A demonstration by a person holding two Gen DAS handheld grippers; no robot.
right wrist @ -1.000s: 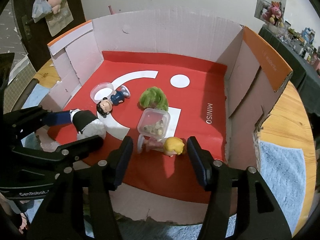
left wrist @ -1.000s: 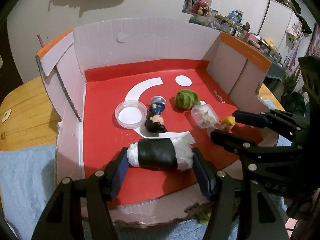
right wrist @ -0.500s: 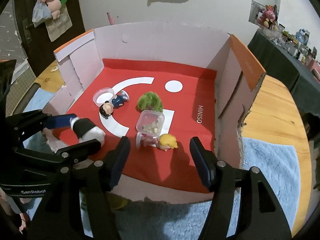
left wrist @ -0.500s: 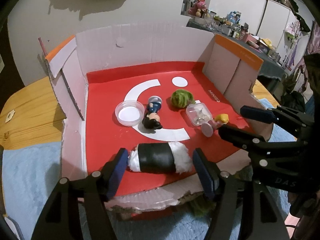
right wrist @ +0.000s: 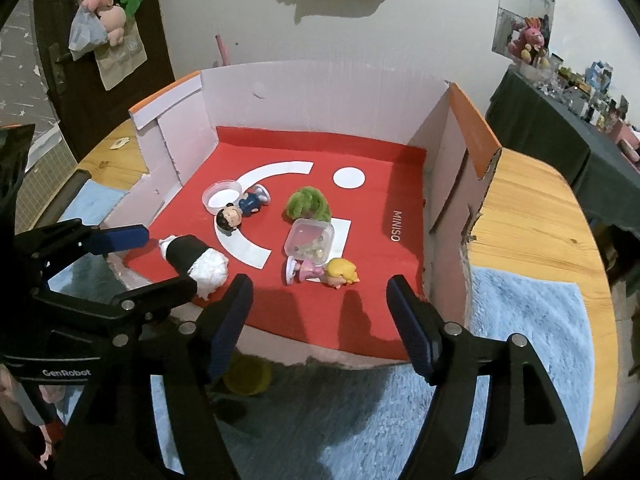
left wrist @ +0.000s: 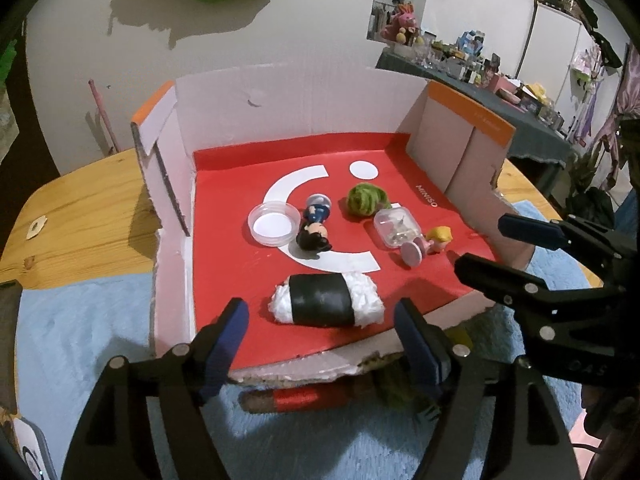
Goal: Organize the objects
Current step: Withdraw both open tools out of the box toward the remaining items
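Note:
A black-and-white sushi roll toy (left wrist: 326, 300) lies on the red floor of the cardboard box (left wrist: 224, 216), near its front edge. My left gripper (left wrist: 320, 310) straddles it. The jaws are opening and the pads stand clear of both ends. A blonde figure in pink (right wrist: 338, 272) lies on its side just beyond my right gripper (right wrist: 319, 286). Those jaws are opening too, with nothing between them. The right gripper (left wrist: 496, 246) shows at the right of the left wrist view. The left gripper (right wrist: 156, 266) shows at the left of the right wrist view.
Farther in lie a dark-haired figure (left wrist: 314, 232), a round clear dish (left wrist: 274, 224), a green fuzzy ball (left wrist: 366, 200) and a small clear tub (left wrist: 396, 226). A red item (left wrist: 304, 398) and a yellow one (right wrist: 246, 378) sit on the blue towel (left wrist: 80, 340) under the box's torn front edge.
Both grippers have drawn back and up from the box while their jaws widened. The left pads touched the sushi roll's ends before and now stand apart from it.

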